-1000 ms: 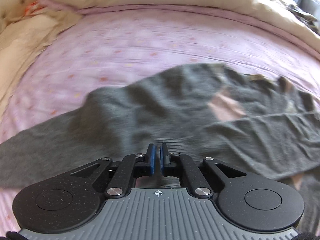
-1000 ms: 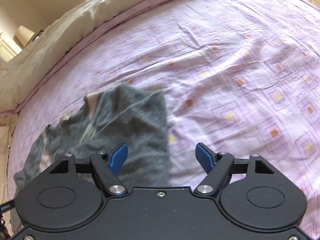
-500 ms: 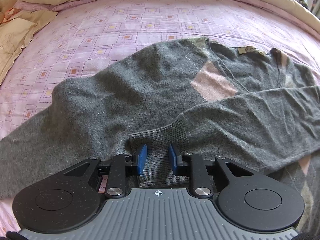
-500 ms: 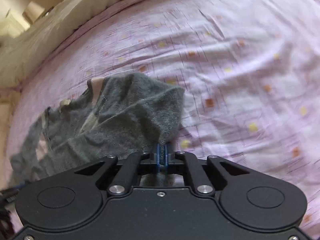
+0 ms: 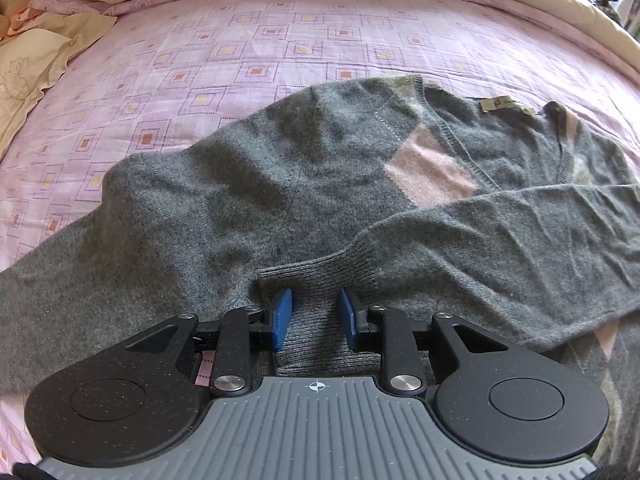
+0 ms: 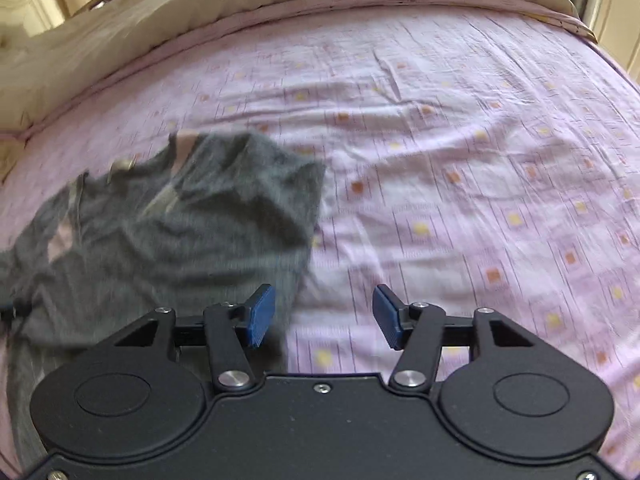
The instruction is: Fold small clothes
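Your left tool point(image 5: 314, 314) stands narrowly open over the sleeve cuff point(image 5: 320, 276) of the grey sweater point(image 5: 240, 184); your right tool point(image 6: 323, 316) is wide open above the bed point(image 6: 460, 160).

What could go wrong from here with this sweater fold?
The left gripper is open with the ribbed cuff between its fingers; pulling back could drag the folded sleeve off the sweater. The right gripper is open over the sweater's edge, and the left sleeve remains unfolded, so the fold may end lopsided.
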